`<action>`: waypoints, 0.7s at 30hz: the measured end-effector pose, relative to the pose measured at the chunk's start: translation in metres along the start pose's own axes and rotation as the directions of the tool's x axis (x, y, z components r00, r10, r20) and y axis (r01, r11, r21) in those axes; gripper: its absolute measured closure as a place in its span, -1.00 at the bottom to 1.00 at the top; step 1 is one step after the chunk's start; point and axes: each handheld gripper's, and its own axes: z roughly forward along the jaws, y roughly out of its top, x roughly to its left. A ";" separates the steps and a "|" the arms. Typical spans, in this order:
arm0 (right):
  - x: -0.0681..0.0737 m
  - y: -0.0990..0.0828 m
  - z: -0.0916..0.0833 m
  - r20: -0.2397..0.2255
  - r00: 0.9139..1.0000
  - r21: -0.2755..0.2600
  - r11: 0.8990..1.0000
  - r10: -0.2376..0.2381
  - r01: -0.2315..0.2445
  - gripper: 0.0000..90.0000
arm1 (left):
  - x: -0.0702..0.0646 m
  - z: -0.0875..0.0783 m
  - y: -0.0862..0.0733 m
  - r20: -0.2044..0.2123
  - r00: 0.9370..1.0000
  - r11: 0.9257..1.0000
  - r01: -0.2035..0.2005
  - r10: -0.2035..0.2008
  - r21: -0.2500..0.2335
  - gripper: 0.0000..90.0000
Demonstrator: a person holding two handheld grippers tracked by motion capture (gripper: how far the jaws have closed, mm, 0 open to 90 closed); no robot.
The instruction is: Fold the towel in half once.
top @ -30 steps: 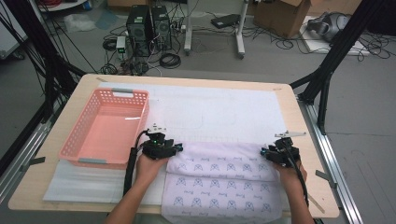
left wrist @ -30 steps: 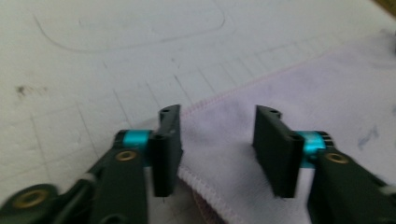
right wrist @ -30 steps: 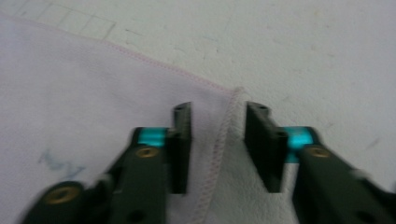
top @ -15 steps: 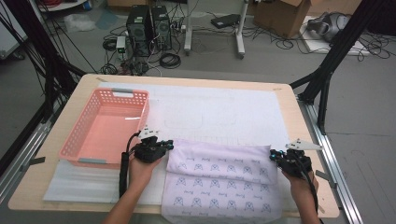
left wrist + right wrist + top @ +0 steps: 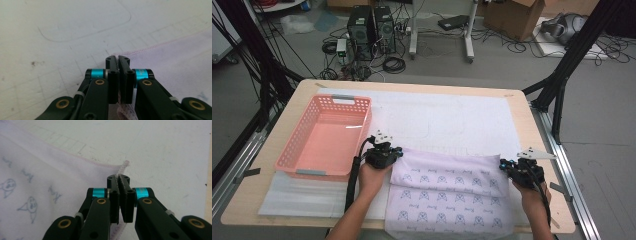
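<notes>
One cloth point(image 5: 452, 192), each far corner pinched by one of two tools, left tool point(image 5: 388, 150) and right tool point(image 5: 507, 167).

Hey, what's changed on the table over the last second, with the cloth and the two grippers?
The right hand-held gripper swung outward to the table's right side and the left hand-held gripper eased slightly left. Each is clamped on a far corner of the patterned cloth, so its far edge, bunched a second ago, is now drawn out wide and straight. The pink basket and white mat stayed put.
</notes>
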 end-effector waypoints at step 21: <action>0.038 -0.054 -0.097 -0.116 0.992 -0.121 0.992 -0.044 0.030 0.93 | -0.033 -0.106 -0.046 0.260 0.963 0.995 -0.053 0.073 -0.086 0.91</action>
